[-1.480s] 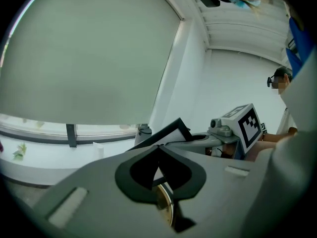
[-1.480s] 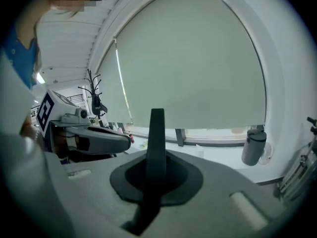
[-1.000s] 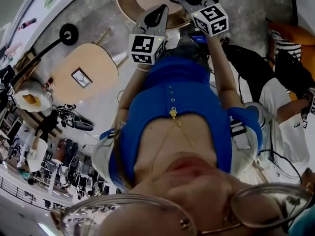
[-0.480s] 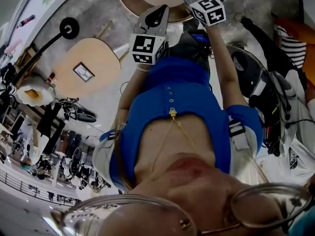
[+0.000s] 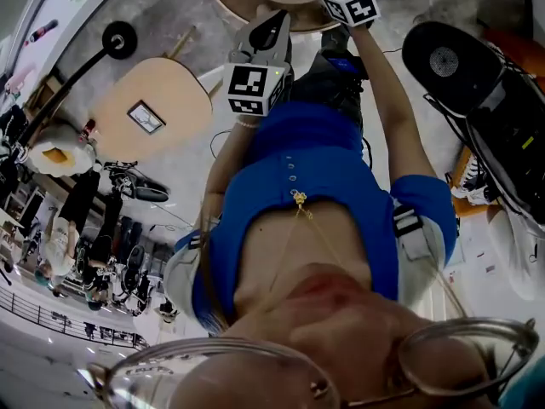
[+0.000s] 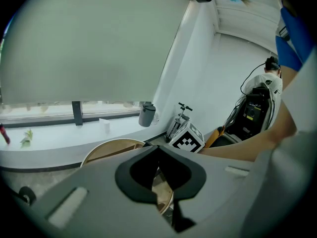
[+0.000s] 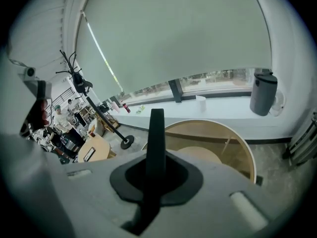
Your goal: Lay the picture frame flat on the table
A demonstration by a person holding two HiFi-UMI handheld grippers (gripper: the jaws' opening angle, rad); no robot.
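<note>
The picture frame (image 5: 146,117) is small and dark-edged. It rests on a light wooden side table (image 5: 170,92), far to the left of both grippers; in the right gripper view the picture frame (image 7: 89,154) looks tiny. Whether it lies flat or leans I cannot tell. A person in a blue top holds both grippers raised at arm's length. My left gripper (image 5: 271,25) carries its marker cube (image 5: 253,88); in its own view the left gripper (image 6: 158,150) looks shut on nothing. My right gripper (image 7: 156,114) is shut and empty, and its cube (image 5: 351,2) sits at the top edge.
A large round wooden table (image 5: 223,7) lies beyond the grippers, its rim (image 7: 218,128) showing under the right jaws. A black lamp stand (image 5: 117,39) crosses the floor at left. Black equipment (image 5: 477,83) fills the right side. A grey bin (image 7: 262,99) stands on the window ledge.
The right gripper has moved up toward the top edge of the head view. The view has swung, so the seated person at right has given way to black equipment. The left gripper has barely moved.
</note>
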